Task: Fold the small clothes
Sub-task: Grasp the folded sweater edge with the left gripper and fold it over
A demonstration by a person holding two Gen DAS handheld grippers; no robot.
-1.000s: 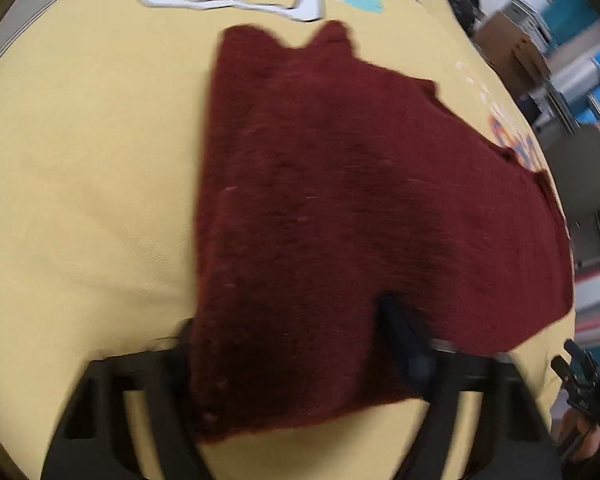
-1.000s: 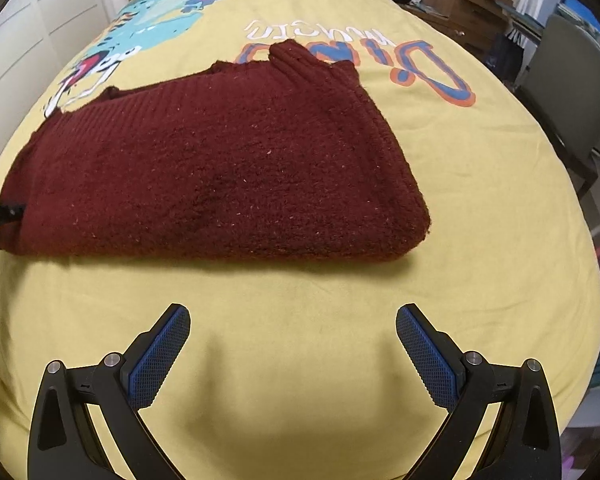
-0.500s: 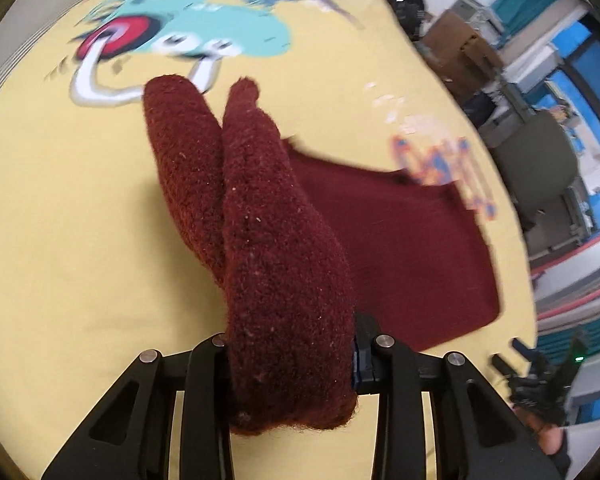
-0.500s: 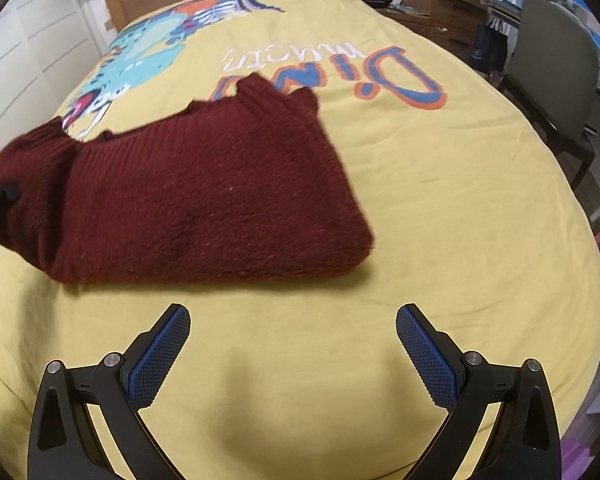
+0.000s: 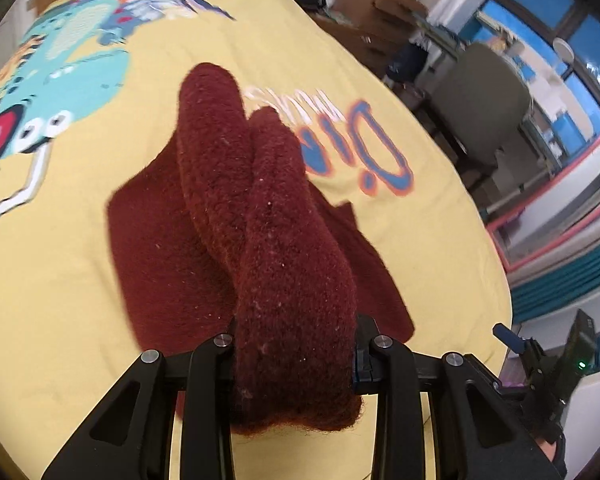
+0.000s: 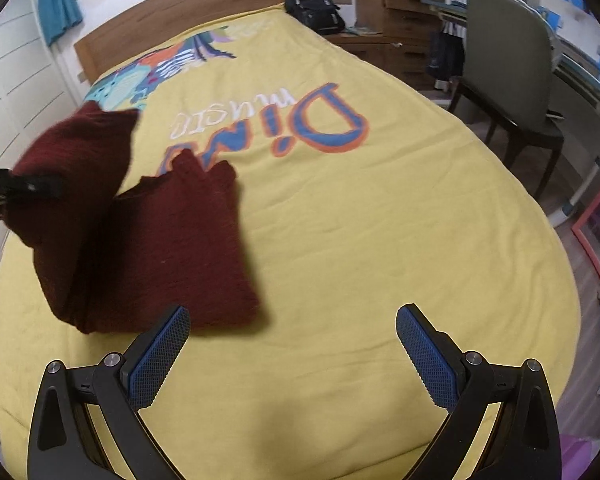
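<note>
A dark red knitted sweater [image 5: 292, 248] lies partly on the yellow dinosaur bedspread [image 6: 380, 240]. My left gripper [image 5: 294, 356] is shut on one thick, doubled end of it and holds that end up above the flat part. In the right wrist view the raised end hangs at the left, with the left gripper [image 6: 24, 190] clamped on it, and the rest of the sweater [image 6: 160, 248] lies flat below. My right gripper [image 6: 292, 344] stands open over bare bedspread with nothing between its blue pads [image 6: 160, 356]. Its left pad is close to the sweater's near edge.
A wooden headboard [image 6: 180, 8] closes the bed's far end. A black backpack [image 6: 314, 8] and wooden drawers [image 6: 392, 8] stand by it. A grey chair [image 6: 508, 80] is off the bed's right side. Open bedspread lies right of the sweater.
My left gripper shut on the sweater's end, lifted it off the bed and carried it over the flat part. My right gripper drew back and up, still open.
</note>
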